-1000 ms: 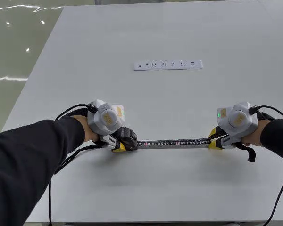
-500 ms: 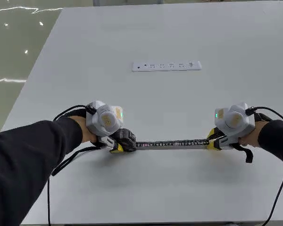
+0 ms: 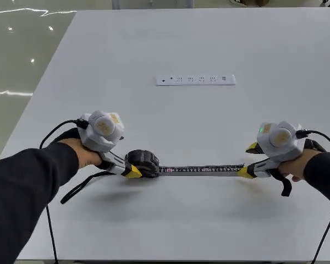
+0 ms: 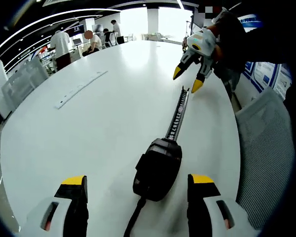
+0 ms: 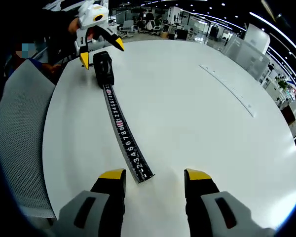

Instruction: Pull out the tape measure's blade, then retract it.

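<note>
The black tape measure case (image 3: 143,163) lies on the white table (image 3: 209,44), its blade (image 3: 202,169) pulled out to the right and lying flat. My left gripper (image 3: 131,171) stands open just left of the case, which sits ahead between its yellow-tipped jaws (image 4: 158,165). My right gripper (image 3: 248,159) is open too, off the blade; the blade's hook end (image 5: 143,176) rests on the table just in front of the left jaw. Across the table the right gripper (image 4: 190,79) appears in the left gripper view, and the left gripper (image 5: 101,52) and case (image 5: 103,68) in the right gripper view.
A white power strip (image 3: 196,80) lies at the middle of the table, beyond the tape. Cables trail from both grippers toward the table's near edge (image 3: 154,259). A grey mesh chair (image 4: 266,163) stands at the table's side; people stand far off in the room.
Both grippers have let go: the left has backed off the case to the left, the right has released the blade end and drawn back slightly. The blade stays extended.
</note>
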Action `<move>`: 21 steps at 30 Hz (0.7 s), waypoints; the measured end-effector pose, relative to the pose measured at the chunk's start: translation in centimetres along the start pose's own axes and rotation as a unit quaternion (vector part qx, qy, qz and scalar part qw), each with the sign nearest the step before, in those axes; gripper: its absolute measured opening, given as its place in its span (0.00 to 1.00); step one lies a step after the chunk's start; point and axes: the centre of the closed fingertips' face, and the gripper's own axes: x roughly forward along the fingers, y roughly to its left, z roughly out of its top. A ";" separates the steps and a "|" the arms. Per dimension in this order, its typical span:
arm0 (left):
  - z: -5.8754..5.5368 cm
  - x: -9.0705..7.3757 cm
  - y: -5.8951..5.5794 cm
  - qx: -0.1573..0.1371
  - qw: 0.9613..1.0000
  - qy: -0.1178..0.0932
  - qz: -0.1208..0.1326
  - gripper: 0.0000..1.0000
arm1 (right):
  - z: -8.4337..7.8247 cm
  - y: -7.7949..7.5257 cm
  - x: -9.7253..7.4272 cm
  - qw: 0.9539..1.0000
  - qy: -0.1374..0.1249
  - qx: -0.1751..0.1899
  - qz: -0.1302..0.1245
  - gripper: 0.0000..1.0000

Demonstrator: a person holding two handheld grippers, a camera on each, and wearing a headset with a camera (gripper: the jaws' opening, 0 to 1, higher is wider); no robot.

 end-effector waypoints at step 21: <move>-6.4 -8.6 -0.8 -0.161 0.970 -0.136 0.121 1.00 | -4.2 3.7 -8.2 0.983 -0.115 0.109 -0.093 0.71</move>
